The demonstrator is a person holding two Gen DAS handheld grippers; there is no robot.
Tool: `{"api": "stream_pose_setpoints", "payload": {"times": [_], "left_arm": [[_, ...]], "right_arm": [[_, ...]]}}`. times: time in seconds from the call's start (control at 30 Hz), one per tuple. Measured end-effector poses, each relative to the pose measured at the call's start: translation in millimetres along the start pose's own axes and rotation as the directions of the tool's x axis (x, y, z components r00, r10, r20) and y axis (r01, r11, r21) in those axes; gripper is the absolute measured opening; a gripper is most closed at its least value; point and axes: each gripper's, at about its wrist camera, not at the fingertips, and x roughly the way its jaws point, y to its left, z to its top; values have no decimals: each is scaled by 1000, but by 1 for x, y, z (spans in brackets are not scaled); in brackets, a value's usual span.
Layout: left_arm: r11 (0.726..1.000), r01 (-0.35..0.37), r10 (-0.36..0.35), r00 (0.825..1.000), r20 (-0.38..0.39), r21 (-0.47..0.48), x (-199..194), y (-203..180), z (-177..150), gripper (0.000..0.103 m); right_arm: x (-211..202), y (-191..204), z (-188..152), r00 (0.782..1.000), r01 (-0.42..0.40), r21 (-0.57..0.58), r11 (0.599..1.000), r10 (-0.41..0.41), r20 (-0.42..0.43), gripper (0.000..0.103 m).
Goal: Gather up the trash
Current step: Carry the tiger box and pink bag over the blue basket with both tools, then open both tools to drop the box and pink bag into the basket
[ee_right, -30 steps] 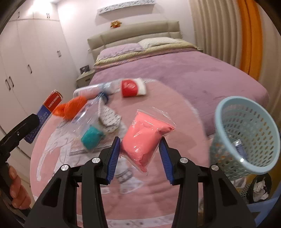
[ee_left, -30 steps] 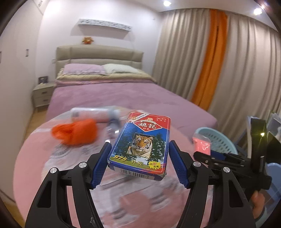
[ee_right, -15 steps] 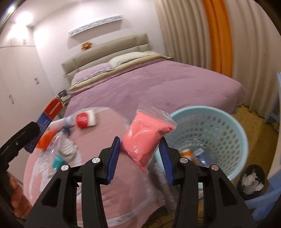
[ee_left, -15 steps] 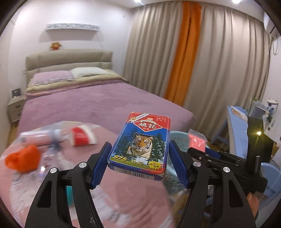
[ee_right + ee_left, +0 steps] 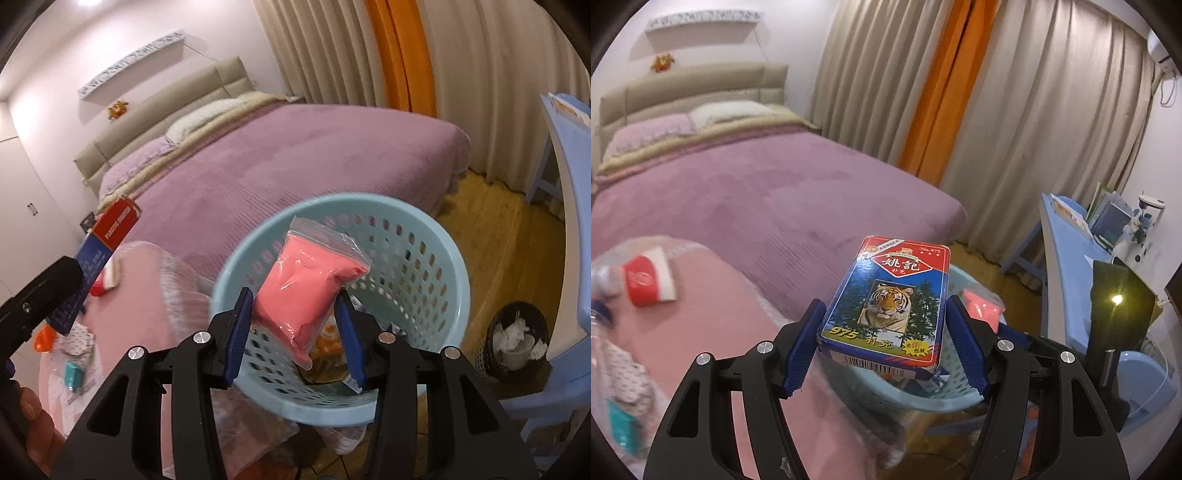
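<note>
Left gripper (image 5: 884, 341) clamps a card box (image 5: 886, 306) between both blue pads, box lying flat, over the near-left rim of the basket (image 5: 436, 258). Right gripper (image 5: 293, 330) pinches a pink bag (image 5: 306, 284) at its lower half (top sticks up beyond the fingers), above the basket's mouth. Table (image 5: 713, 314) lies left.

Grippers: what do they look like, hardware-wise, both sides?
Same build on both. Left gripper and right gripper: matte black forked arms with triangular cutouts, silver round screw heads at the pivots, and blue ribbed finger pads. No cables or markings visible. No sleeve shows; only bare fingertips at the right-wrist view's lower-left edge.
</note>
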Motion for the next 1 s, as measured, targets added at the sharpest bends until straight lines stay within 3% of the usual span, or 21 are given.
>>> {"api": "stream_pose_setpoints", "payload": {"times": [0.23,0.47,0.63,1.0], "left_arm": [[1000,5,-6,996,-89,-8,46,-10,-7,65],[1000,3,-3,992,-124,-2,64,-17,-9,66],[1000,5,-6,993,-121,-6,60,-19,-11,73],[999,21,-23,997,-68,-38,26,-8,-12,74]], "right_arm": [[26,-18,-10,997,34,25,999,-33,-63,44],[37,-31,-13,994,42,44,998,-37,-99,44],[37,-35,-15,994,39,52,998,-33,-104,55],[18,-18,-19,997,3,28,1000,-1,-74,55]]}}
